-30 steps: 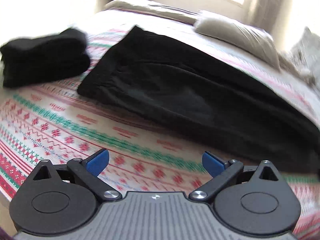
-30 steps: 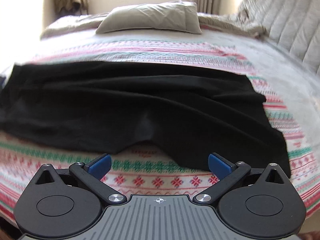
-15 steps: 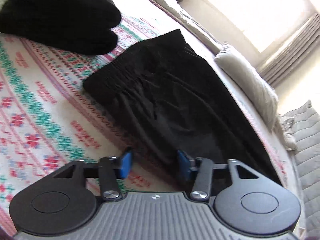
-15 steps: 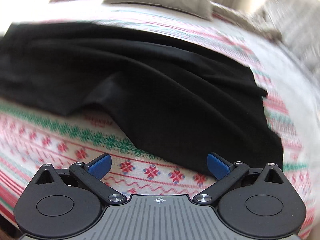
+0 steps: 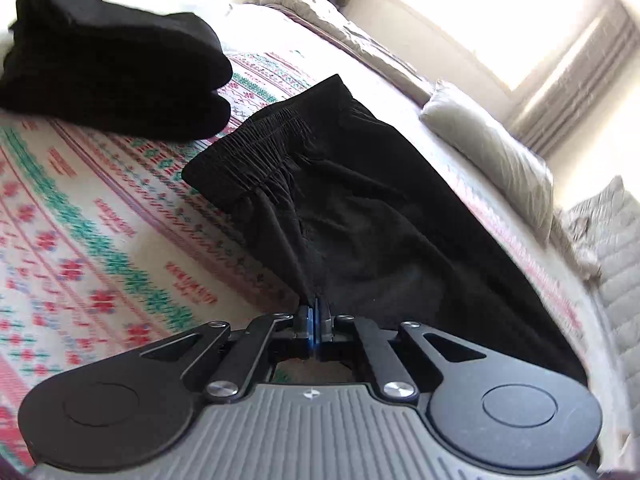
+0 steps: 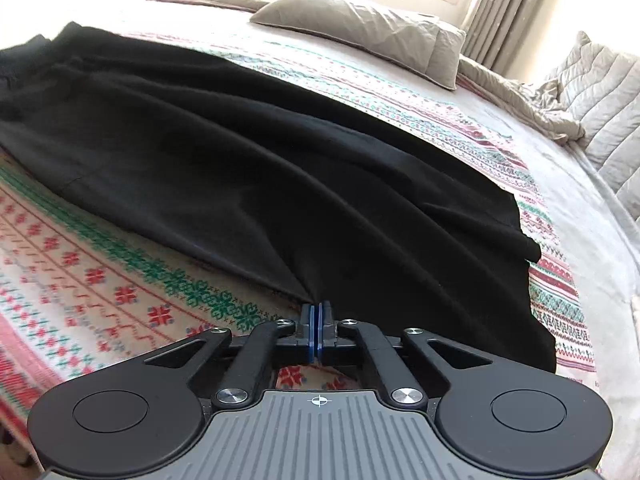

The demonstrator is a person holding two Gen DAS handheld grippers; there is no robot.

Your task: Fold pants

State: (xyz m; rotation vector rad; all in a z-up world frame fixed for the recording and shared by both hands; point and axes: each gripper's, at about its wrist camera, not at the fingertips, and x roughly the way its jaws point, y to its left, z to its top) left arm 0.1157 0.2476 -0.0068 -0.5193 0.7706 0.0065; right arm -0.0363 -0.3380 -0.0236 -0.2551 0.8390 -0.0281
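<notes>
Black pants [image 5: 360, 200] lie spread on a patterned bedspread [image 5: 80, 240], the gathered waistband [image 5: 256, 148] at the left end. My left gripper [image 5: 317, 320] is shut on the near edge of the pants below the waistband. In the right wrist view the pants [image 6: 280, 168] stretch across the bed, leg hems [image 6: 532, 280] at the right. My right gripper [image 6: 317, 320] is shut on the near edge of the pants further toward the legs, and the cloth puckers into its closed blue pads.
A stack of folded black clothes [image 5: 112, 64] sits at the left of the bed. A grey pillow [image 6: 360, 28] and a crumpled grey quilt [image 6: 592, 88] lie beyond the pants. A bright window is behind. The bed's near edge is just below the grippers.
Both grippers were open above the bedspread a second ago. They moved forward to the near edge of the pants and closed on the cloth.
</notes>
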